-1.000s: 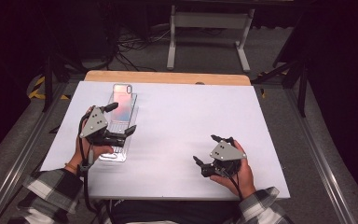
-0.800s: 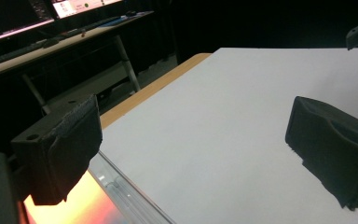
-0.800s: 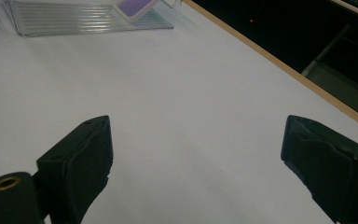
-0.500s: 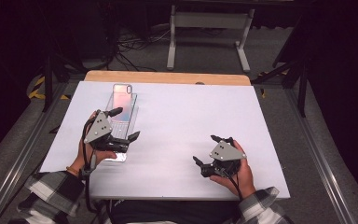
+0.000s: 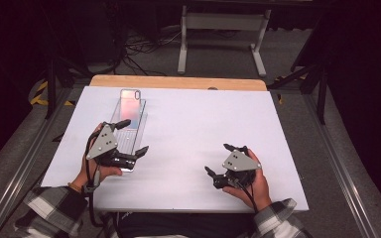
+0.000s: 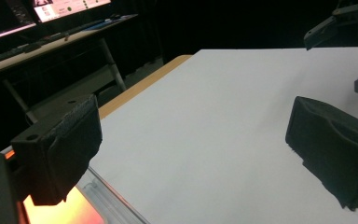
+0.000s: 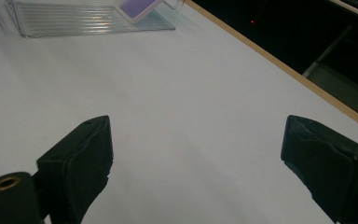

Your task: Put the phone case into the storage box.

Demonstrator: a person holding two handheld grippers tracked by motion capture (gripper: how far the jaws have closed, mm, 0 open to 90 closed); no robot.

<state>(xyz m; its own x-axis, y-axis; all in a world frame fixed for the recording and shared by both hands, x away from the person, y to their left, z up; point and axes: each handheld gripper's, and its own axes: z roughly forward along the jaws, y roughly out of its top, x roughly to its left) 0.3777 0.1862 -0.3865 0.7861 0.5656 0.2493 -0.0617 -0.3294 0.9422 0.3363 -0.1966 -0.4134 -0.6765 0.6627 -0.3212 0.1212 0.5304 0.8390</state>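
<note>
Left gripper (image 5: pixel 132 136) drawn back, phone (image 5: pixel 132 106) uncovered

Clear ribbed plastic stand (image 5: pixel 127 130) — glossy phone (image 5: pixel 130 105) — matt white paper table cover (image 5: pixel 203 124).

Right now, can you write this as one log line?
left gripper: open, over clear tray | right gripper: open, empty | phone: in tray
</note>
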